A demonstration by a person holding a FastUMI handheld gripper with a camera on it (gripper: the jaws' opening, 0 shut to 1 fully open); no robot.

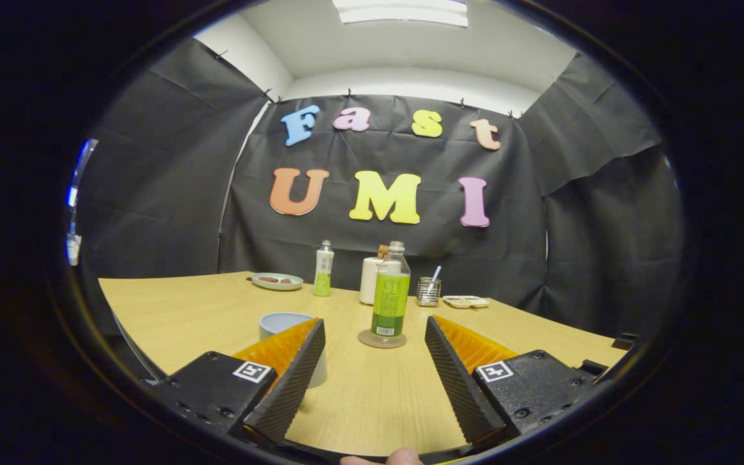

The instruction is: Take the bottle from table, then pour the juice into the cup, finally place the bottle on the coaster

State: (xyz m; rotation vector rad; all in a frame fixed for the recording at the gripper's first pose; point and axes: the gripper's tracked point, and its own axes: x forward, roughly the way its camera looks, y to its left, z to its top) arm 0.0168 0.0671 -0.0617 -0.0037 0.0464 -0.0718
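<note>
Green-labelled bottle (pixel 390 294) upright on coaster (pixel 382 340); claw (pixel 375 330) open, empty.

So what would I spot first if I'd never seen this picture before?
Probably the bottle with the bright green label, standing upright on a round coaster just ahead of the open gripper, whose black ridged jaws hold nothing. Next, the pale blue cup, partly hidden behind the left jaw. Far back on the wooden table stands a smaller bottle by a plate.
</note>
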